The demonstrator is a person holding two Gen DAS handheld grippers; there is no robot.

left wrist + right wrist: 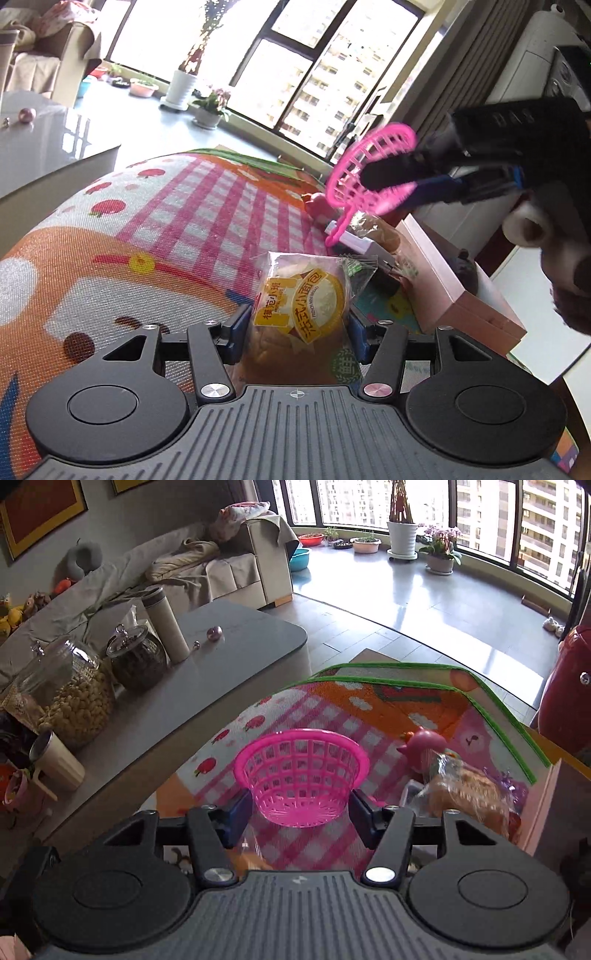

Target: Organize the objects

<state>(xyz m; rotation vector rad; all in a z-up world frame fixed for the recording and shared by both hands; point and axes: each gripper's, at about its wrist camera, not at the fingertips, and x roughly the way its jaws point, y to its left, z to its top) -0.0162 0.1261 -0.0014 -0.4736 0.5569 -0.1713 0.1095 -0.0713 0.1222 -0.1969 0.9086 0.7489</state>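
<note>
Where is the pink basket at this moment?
The pink basket is held between the fingers of the right gripper, above the checked mat. In the left wrist view it appears upper right, lifted above the bread packet.

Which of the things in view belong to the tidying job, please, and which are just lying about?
Part of the job:
- bread packet in the left gripper
- pink basket in the right gripper
- pink toy
- wrapped bread

Just lying about:
- glass jars
- white flask
- cup
- flower pots
</note>
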